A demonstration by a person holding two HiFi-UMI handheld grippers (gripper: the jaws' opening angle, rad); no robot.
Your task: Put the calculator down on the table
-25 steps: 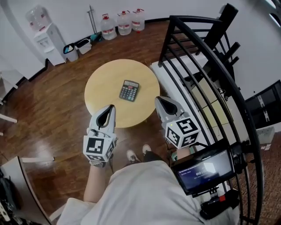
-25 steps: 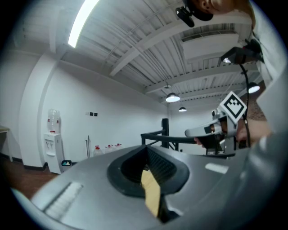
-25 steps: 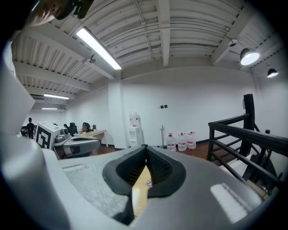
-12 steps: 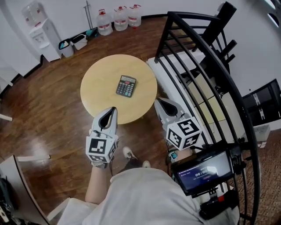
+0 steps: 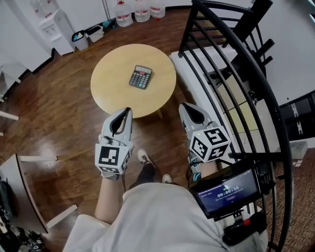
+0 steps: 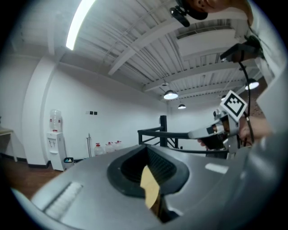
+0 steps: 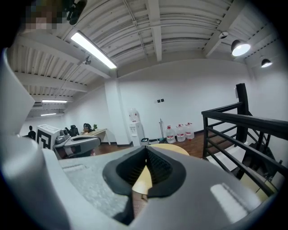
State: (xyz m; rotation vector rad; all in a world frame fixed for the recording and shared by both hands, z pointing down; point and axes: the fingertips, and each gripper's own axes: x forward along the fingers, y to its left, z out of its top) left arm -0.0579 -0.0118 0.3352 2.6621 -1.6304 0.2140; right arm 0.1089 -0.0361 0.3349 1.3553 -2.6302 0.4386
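A dark calculator (image 5: 140,77) lies flat on the round yellow table (image 5: 110,93), a little right of its centre, with nothing touching it. Both grippers hang back from the table on its near side, over the wooden floor. My left gripper (image 5: 127,112) is shut and empty, with its tip at the table's near edge. My right gripper (image 5: 183,107) is also shut and empty, to the right of the table. In the left gripper view the jaws (image 6: 146,150) meet and a strip of table shows behind them. In the right gripper view the shut jaws (image 7: 146,152) point at the table (image 7: 168,148).
A black metal railing (image 5: 231,64) curves along the right, close to the right gripper. Water bottles (image 5: 141,9), bins (image 5: 93,33) and a white dispenser (image 5: 55,29) stand by the far wall. A white chair (image 5: 34,162) is at the left. A screen (image 5: 226,189) is on the person's chest.
Both grippers have drawn back from the table, still shut. The table and calculator now sit farther up in the head view. The calculator has not moved on the table.
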